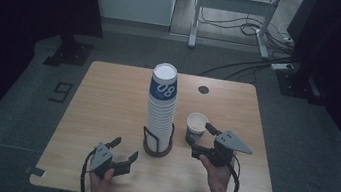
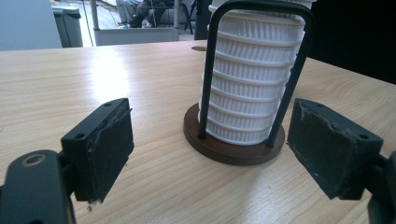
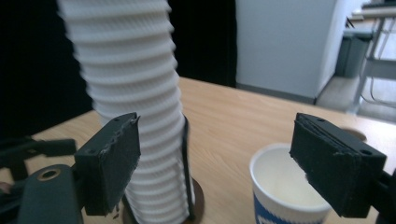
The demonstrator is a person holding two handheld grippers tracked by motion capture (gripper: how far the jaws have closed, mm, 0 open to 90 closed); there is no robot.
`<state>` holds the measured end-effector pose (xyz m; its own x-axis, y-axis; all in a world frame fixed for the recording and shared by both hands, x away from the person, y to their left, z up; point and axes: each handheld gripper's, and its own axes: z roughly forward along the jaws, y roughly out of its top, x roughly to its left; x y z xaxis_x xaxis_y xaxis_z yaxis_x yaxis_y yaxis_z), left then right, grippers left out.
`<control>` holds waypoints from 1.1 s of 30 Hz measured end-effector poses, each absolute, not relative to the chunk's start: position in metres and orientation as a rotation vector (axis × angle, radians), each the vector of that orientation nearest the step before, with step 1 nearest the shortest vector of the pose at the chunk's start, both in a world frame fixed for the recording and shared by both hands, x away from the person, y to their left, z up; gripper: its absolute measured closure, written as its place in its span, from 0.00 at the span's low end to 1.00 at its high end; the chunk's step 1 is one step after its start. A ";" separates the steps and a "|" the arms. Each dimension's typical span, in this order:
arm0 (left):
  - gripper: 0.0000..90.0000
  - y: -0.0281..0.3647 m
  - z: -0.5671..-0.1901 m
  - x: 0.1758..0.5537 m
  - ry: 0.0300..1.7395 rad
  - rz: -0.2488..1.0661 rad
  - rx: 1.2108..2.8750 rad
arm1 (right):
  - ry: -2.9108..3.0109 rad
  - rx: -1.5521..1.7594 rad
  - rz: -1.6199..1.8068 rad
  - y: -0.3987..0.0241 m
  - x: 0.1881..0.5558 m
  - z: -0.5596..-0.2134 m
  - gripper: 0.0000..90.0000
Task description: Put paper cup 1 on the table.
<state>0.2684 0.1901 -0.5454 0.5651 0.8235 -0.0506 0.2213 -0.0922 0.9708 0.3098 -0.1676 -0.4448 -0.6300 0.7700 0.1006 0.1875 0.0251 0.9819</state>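
A tall stack of white ribbed paper cups (image 1: 161, 106), the top one with a blue band, stands in a black wire holder on a round brown base (image 1: 156, 149) at the table's middle. One blue-and-white paper cup (image 1: 196, 127) stands upright and empty just right of it. My right gripper (image 1: 204, 141) hovers open beside that cup, with nothing between its pads. In the right gripper view the cup (image 3: 280, 186) sits low and partly behind the right-hand pad (image 3: 334, 165), and the stack (image 3: 133, 102) rises at left. My left gripper (image 1: 124, 148) rests open near the front edge, facing the holder's base (image 2: 233, 147).
The wooden table (image 1: 106, 107) has a round cable hole (image 1: 203, 89) at the back right and tape marks at its front corners. Beyond it are a grey floor, a white desk frame (image 1: 233, 14) and loose cables.
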 end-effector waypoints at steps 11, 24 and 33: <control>0.16 0.189 -0.545 0.269 0.896 0.638 1.631 | 1.851 0.845 1.707 -0.160 0.298 -0.411 0.16; 0.16 0.189 -0.545 0.270 0.899 0.627 1.637 | 1.878 0.728 1.774 -0.146 0.295 -0.373 0.15; 0.16 0.189 -0.545 0.270 0.898 0.625 1.635 | 1.875 0.661 1.806 -0.135 0.296 -0.349 0.14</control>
